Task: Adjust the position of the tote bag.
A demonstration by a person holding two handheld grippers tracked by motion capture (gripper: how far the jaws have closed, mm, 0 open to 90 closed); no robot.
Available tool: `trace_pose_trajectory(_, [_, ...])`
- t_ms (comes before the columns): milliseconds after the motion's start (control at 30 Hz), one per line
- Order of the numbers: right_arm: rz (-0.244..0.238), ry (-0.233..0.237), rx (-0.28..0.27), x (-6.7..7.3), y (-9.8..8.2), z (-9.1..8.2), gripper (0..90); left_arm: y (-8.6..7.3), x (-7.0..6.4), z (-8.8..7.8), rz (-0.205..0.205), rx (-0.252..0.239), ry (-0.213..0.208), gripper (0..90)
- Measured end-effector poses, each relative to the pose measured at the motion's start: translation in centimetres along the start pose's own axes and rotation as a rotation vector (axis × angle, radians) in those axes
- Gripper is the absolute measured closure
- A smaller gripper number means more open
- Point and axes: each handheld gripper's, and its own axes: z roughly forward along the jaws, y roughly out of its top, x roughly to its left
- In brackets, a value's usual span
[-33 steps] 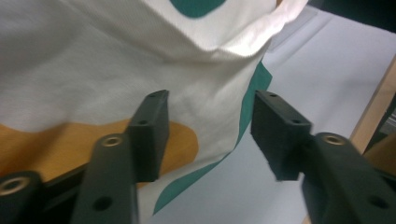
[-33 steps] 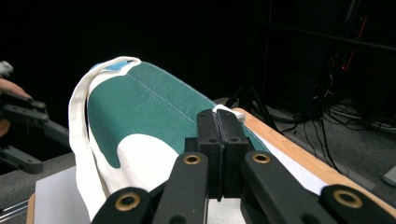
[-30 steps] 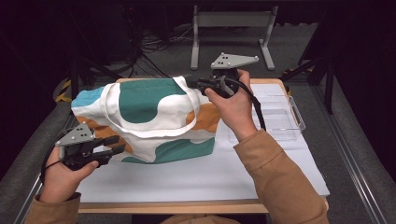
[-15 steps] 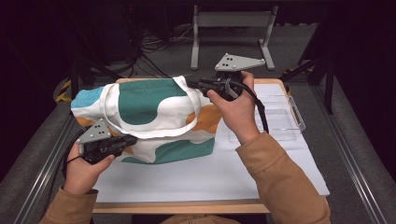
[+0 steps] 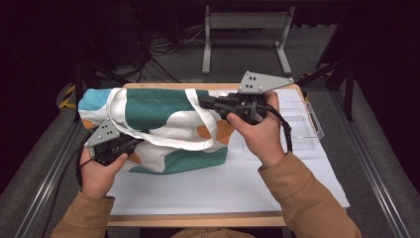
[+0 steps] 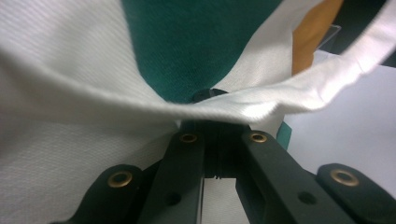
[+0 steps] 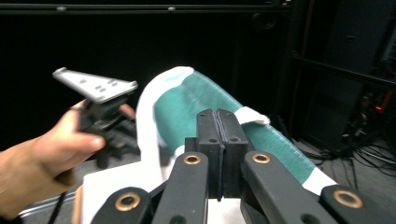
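Note:
A tote bag (image 5: 163, 111) printed in teal, white, orange and blue lies on the white table mat (image 5: 223, 188). My left gripper (image 5: 134, 144) sits at the bag's near left side. Its jaws have just been closing and are shut on the white handle strap (image 5: 163, 141). In the left gripper view that strap (image 6: 280, 95) runs across the closed tips of the left gripper (image 6: 217, 93). My right gripper (image 5: 204, 101) reaches in from the right at the bag's far edge. In the right gripper view the right gripper (image 7: 218, 114) is shut, with white fabric (image 7: 252, 115) emerging at its tips.
A clear plastic tray (image 5: 302, 124) lies on the mat right of the bag, behind the right hand. A grey metal stand (image 5: 245, 29) is on the floor beyond the table. Metal rails (image 5: 376, 163) run along both sides of the table.
My left gripper moved in toward the bag and closed on the handle strap. The right hand shifted a little nearer and to the right, still at the bag's far edge.

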Motion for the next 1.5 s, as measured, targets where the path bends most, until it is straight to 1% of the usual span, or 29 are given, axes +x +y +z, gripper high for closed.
trace_pose_trajectory(133, [-0.013,0.064,0.002,1.6,-0.9,-0.8,90.0,-0.1,0.2,0.2,-0.008,-0.003,0.009,89.5])
trace_pose_trajectory(200, [-0.030,0.093,0.020,2.7,-1.6,-1.0,90.0,-0.1,0.2,0.2,-0.012,-0.007,0.009,89.5])
trace_pose_trajectory(267, [-0.035,0.121,0.039,3.3,-2.3,-0.9,90.0,-0.1,0.4,0.2,-0.003,-0.009,0.023,89.5])
trace_pose_trajectory(300, [-0.039,0.140,0.052,3.7,-2.8,-0.9,90.0,-0.1,0.4,0.2,-0.004,-0.011,0.022,89.5])
trace_pose_trajectory(333, [-0.039,0.140,0.052,3.7,-2.8,-0.9,90.0,-0.1,0.4,0.2,-0.004,-0.011,0.022,89.5])
trace_pose_trajectory(367, [-0.046,0.163,0.080,4.3,-3.6,-0.8,90.0,-0.2,0.4,0.2,-0.010,-0.014,0.025,89.5])
trace_pose_trajectory(433, [-0.045,0.184,0.095,4.7,-4.2,-0.7,90.0,-0.2,0.4,0.1,-0.012,-0.019,0.032,89.5])
trace_pose_trajectory(567, [-0.042,0.212,0.128,5.2,-5.4,-0.7,90.0,-0.2,0.6,0.1,-0.014,-0.032,0.042,89.5])
trace_pose_trajectory(767, [-0.049,0.229,0.181,5.5,-7.1,0.0,90.0,-0.2,0.5,0.2,-0.009,-0.028,0.057,89.5])
trace_pose_trajectory(833, [-0.043,0.241,0.202,5.6,-7.7,0.3,90.0,-0.3,0.5,0.2,-0.007,-0.027,0.059,89.6])
trace_pose_trajectory(900, [-0.048,0.243,0.231,5.8,-8.4,0.7,90.0,-0.3,0.6,0.2,0.008,-0.021,0.069,89.6])
trace_pose_trajectory(967, [-0.034,0.259,0.255,5.8,-9.1,1.0,90.0,-0.3,0.5,0.2,0.007,-0.020,0.072,89.6])
trace_pose_trajectory(1067, [-0.027,0.266,0.289,5.9,-10.2,1.5,90.0,-0.3,0.4,0.3,0.003,-0.020,0.073,89.6])
trace_pose_trajectory(1133, [-0.024,0.266,0.315,6.0,-10.9,2.0,90.0,-0.4,0.5,0.3,0.000,-0.021,0.069,89.6])
trace_pose_trajectory(1200, [-0.027,0.264,0.347,6.1,-11.7,2.6,90.0,-0.5,0.6,0.3,-0.014,-0.023,0.055,89.5])
trace_pose_trajectory(1233, [-0.028,0.256,0.367,6.1,-12.2,3.0,90.0,-0.5,0.6,0.2,-0.016,-0.018,0.055,89.5])
trace_pose_trajectory(1267, [-0.026,0.251,0.375,6.0,-12.5,3.2,90.0,-0.7,0.6,0.2,-0.016,-0.013,0.056,89.5])
trace_pose_trajectory(1300, [-0.015,0.250,0.381,5.9,-12.8,3.4,90.0,-0.7,0.7,0.2,-0.010,-0.011,0.057,89.4])
trace_pose_trajectory(1333, [-0.010,0.250,0.380,5.7,-13.0,3.5,89.9,-0.8,0.7,0.2,-0.010,-0.006,0.055,89.4])
trace_pose_trajectory(1367, [-0.001,0.247,0.378,5.6,-13.0,3.6,89.9,-0.8,0.6,0.1,-0.012,-0.005,0.056,89.2])
trace_pose_trajectory(1500, [0.003,0.231,0.373,5.3,-13.0,3.6,89.9,-0.9,0.7,-0.1,-0.012,0.001,0.054,88.4])
